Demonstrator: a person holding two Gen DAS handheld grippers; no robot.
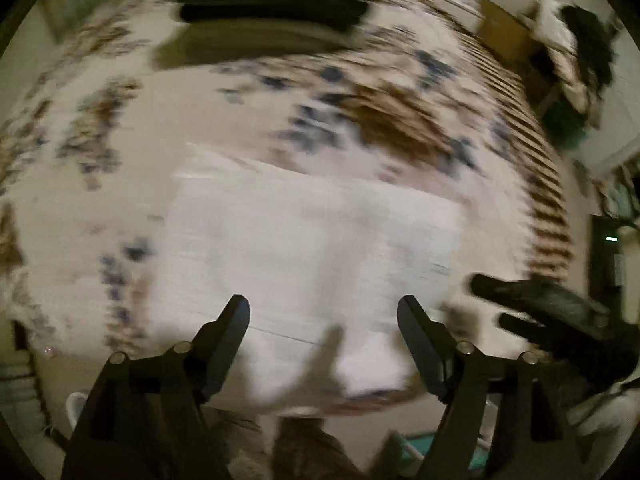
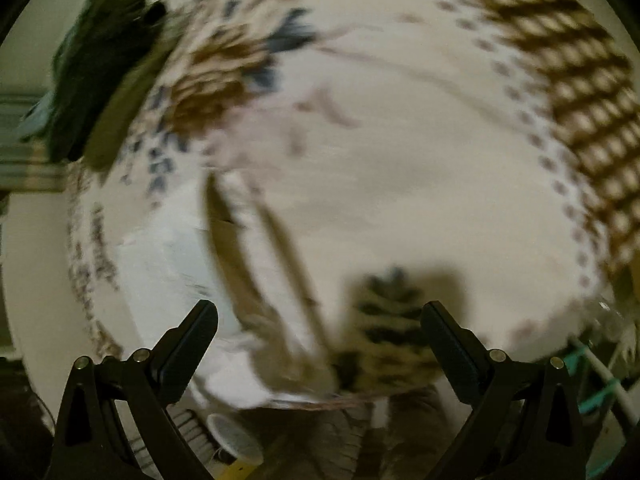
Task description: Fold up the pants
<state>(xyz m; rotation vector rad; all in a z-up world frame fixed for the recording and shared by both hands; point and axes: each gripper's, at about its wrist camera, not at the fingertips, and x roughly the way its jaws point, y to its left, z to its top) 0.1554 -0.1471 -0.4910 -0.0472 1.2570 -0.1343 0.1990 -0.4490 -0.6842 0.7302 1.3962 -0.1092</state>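
Both views are motion-blurred. White pants (image 1: 312, 240) lie folded in a rough rectangle on a patterned bedspread (image 1: 120, 128), just beyond my left gripper (image 1: 324, 312), which is open and empty above their near edge. The right gripper (image 1: 532, 304) shows at the right of the left wrist view, beside the pants. In the right wrist view my right gripper (image 2: 320, 316) is open and empty; the white pants (image 2: 168, 276) lie at its left on the bedspread (image 2: 420, 160).
A pile of dark and olive clothes (image 1: 272, 12) lies at the far side of the bed, also seen in the right wrist view (image 2: 100, 76). Clutter and a box (image 1: 504, 36) stand beyond the bed's right edge. The floor shows below the near edge.
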